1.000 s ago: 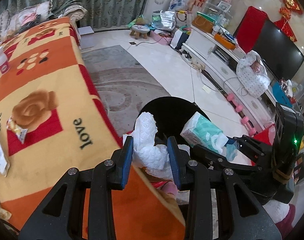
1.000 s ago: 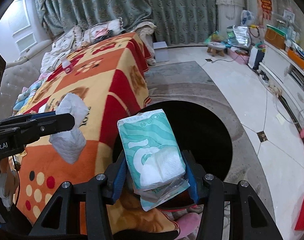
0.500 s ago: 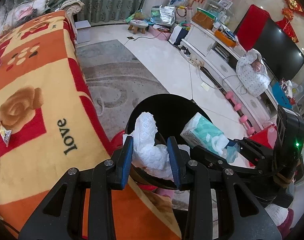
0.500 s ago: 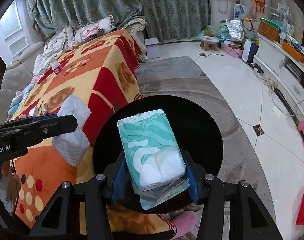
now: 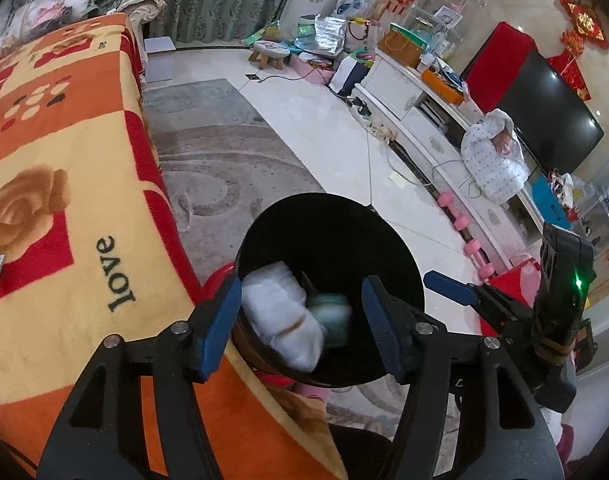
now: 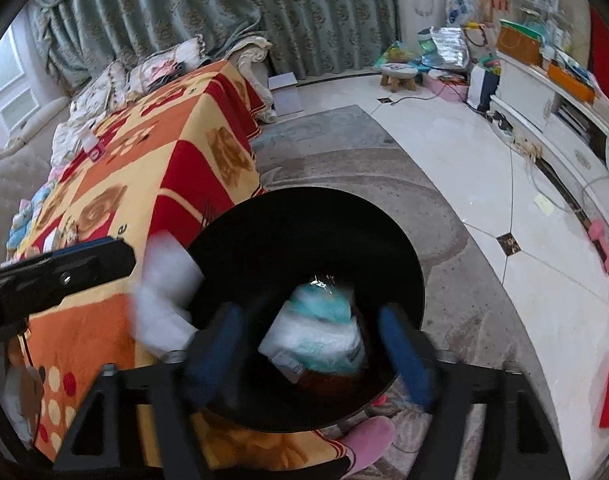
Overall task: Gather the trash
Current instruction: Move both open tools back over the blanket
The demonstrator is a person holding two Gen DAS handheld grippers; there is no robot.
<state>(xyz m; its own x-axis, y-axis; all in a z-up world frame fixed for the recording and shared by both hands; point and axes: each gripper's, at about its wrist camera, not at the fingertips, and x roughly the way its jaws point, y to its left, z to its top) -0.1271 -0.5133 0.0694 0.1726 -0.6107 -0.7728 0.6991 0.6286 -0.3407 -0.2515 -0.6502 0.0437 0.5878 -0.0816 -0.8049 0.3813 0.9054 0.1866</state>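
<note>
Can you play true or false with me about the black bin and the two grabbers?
1. The black bin stands on the floor beside the orange blanket. True.
2. The left gripper is squeezing the white tissue wad. False: its jaws are opening and the wad is loose, dropping into the bin.
3. The teal tissue pack is blurred, inside the bin's rim. True.
4. The right gripper is shut tight. False: its jaws are opening, clear of the pack.
5. The bin is bright red. False: it is black.
</note>
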